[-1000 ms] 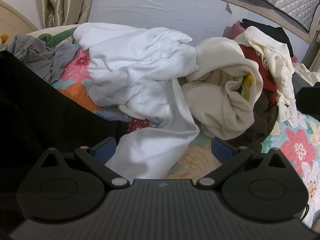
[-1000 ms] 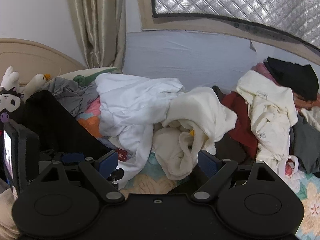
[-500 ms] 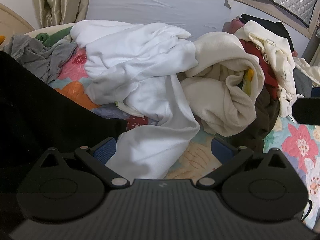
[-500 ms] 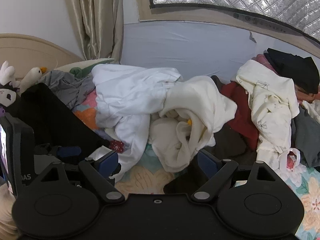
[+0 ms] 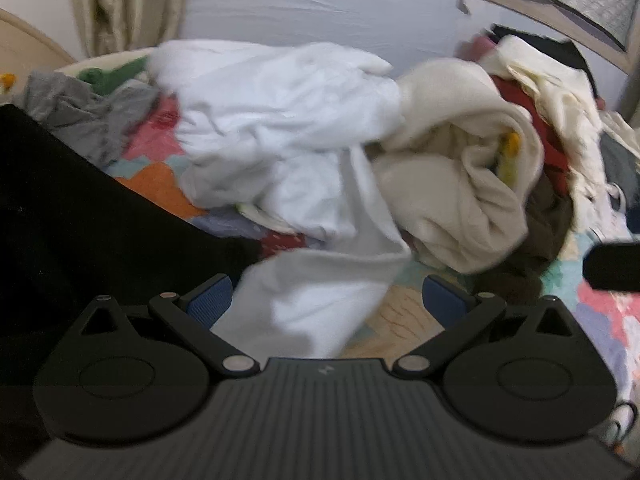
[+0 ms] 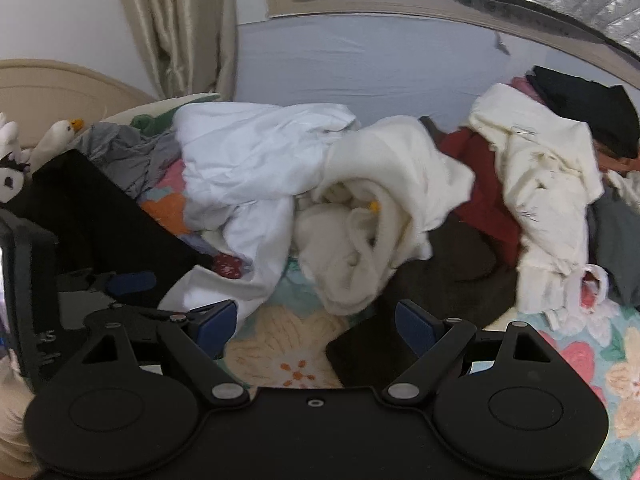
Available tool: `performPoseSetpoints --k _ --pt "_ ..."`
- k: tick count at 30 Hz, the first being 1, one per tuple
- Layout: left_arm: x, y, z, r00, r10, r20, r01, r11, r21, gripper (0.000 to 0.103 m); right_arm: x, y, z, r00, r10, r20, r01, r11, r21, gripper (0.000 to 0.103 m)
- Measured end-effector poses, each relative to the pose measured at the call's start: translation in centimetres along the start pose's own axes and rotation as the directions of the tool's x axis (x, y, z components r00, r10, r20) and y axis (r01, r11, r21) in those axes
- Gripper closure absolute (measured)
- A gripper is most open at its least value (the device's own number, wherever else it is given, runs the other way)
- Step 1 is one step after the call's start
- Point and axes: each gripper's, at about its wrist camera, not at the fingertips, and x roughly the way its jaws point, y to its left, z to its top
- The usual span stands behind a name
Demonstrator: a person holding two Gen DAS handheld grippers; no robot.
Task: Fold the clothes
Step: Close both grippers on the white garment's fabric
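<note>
Left gripper [image 5: 326, 300]: jaws spread wide; the tail of the white garment [image 5: 288, 140] lies between them and fills the gap.
Left side: a black cloth [image 5: 80, 220] closes the way there.
Right gripper [image 6: 316, 322]: jaws wide apart, with bare floral bedsheet [image 6: 280, 344] between; this is the free passage.
Ahead: the cream garment [image 6: 384, 208] and a dark brown cloth [image 6: 440, 280] block the middle.
Right side: the cream heap [image 6: 540, 200] stands in the way; open sheet lies just below it.

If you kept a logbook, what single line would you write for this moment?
phase: approach | left gripper: open, over white garment | right gripper: open, empty, above floral bedsheet | cream garment: untouched | folded: nothing
</note>
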Motion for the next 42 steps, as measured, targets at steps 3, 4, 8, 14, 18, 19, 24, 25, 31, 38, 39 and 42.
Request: performPoseSetpoints --k 3,4,8,14,18,19,24,25,31,38,39,42 --pt "-0.5 0.7 0.3 0.996 0.050 0.081 -0.049 0.999 -0.012 0.000 0.8 0.6 0.5 1.000 0.011 0.003 -0.011 1.000 -0.017 0.013" --pt "-0.7 1.0 0.5 0.993 0.047 0.105 -0.046 0.999 -0.014 0.000 1.1 0.7 0.5 1.000 0.024 0.009 -0.024 0.999 -0.022 0.013" --pt "-1.0 3.8 1.8 0.980 0.032 0.195 -0.019 0.998 -0.067 0.000 2.3 1.3 0.9 0.998 0.059 0.037 -0.056 0.996 -0.064 0.013" --pt "0.1 7.8 5.5 0.977 0.056 0.206 -0.037 0.995 -0.097 0.000 3.9 2.2 2.6 0.983 0.158 0.097 -0.143 0.979 -0.148 0.013" --pt "-0.2 9.7 8.4 0.967 0.039 0.250 -0.024 0.998 -0.060 0.000 4.7 2.2 6.1 0.975 0.189 0.114 -0.156 0.956 -0.248 0.013" --pt "-0.3 10.0 9.0 0.963 0.028 0.267 -0.019 0.999 -0.037 0.000 4.8 2.3 7.3 0.975 0.194 0.111 -0.155 0.944 -0.290 0.013" --pt "1.3 11.7 12.2 0.972 -0.084 0.218 0.086 0.996 0.004 0.000 6.6 2.7 12.0 0.979 0.194 0.060 -0.147 0.881 -0.449 0.013" --pt "1.8 12.1 12.5 0.973 -0.103 0.207 0.107 0.994 -0.007 0.000 6.9 2.9 12.6 0.984 0.174 0.023 -0.141 0.860 -0.490 0.013" --pt "6.6 13.6 11.4 0.979 -0.135 0.153 0.150 0.985 -0.087 0.000 7.6 4.2 15.0 0.994 0.101 -0.048 -0.108 0.766 -0.634 0.013" --pt "13.7 14.3 9.9 0.981 -0.186 0.062 0.189 0.981 -0.046 0.000 13.7 4.7 16.2 0.994 0.083 -0.068 -0.107 0.797 -0.595 0.013" --pt "14.3 14.7 10.0 0.985 -0.162 0.054 0.165 0.985 -0.056 0.000 14.7 4.9 16.5 0.994 0.082 -0.071 -0.108 0.801 -0.589 0.013" --pt "15.1 15.5 9.2 0.972 -0.224 0.075 0.232 0.965 -0.121 0.000 17.6 5.1 17.6 0.994 0.076 -0.073 -0.104 0.820 -0.563 0.013"
